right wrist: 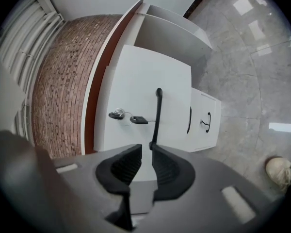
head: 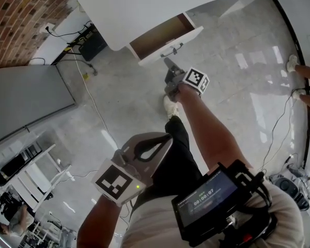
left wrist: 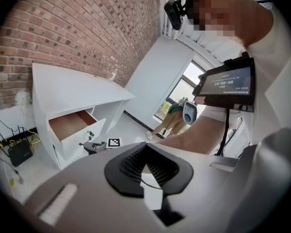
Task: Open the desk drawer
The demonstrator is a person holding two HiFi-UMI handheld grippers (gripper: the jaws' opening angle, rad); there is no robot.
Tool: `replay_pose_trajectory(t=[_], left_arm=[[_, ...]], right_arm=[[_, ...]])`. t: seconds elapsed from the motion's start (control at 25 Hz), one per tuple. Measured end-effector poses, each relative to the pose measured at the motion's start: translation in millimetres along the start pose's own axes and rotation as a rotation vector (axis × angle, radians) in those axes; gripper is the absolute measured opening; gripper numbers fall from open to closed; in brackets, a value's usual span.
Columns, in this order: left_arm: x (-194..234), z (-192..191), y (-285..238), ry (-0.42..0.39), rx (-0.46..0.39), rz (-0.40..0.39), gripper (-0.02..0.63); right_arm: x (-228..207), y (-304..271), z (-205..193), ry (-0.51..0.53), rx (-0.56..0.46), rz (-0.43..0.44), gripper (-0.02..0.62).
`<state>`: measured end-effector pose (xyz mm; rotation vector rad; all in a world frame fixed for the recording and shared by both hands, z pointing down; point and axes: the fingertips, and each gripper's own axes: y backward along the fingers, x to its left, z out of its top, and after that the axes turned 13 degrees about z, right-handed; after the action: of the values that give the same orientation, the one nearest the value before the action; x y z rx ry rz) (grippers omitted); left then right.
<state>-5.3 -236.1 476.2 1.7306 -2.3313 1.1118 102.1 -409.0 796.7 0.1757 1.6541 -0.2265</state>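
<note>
Fingers [right wrist: 126, 166] of right gripper [right wrist: 146, 147] narrowly apart at handle [right wrist: 158, 115] of open, brown-lined drawer [head: 157, 35].

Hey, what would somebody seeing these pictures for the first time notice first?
The white desk has its top drawer pulled open, brown inside showing. The right gripper sits just before the drawer's black handle, jaws slightly apart. A brick wall rises behind the desk.

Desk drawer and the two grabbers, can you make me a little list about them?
drawer: pulled out, nothing seen inside
drawer handle: black bar, not gripped
keys: hanging from the drawer's lock
right gripper: facing the handle, jaws a narrow slit apart, empty
left gripper: back by the person's body, tips together, empty
</note>
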Motion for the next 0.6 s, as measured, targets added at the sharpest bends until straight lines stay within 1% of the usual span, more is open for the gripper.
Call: replay_pose_trajectory(t=[0.32, 0.44, 0.6], left_arm=[[-27.8, 5.4, 34.6, -0.04, -0.023, -0.022, 0.006], [-39.6, 5.2, 52.6, -0.071, -0.038, -0.024, 0.005], [-70.4, 8.3, 77.5, -0.119, -0.052, -0.073, 0.005]], right_arm=[[49.4, 40.2, -14.6, 0.056, 0.066, -0.012, 0.054], [73.9, 56.5, -18.0, 0.085, 0.082, -0.008, 0.054], [109.4, 76.1, -26.8, 0.145, 0.128, 0.002, 0.053]])
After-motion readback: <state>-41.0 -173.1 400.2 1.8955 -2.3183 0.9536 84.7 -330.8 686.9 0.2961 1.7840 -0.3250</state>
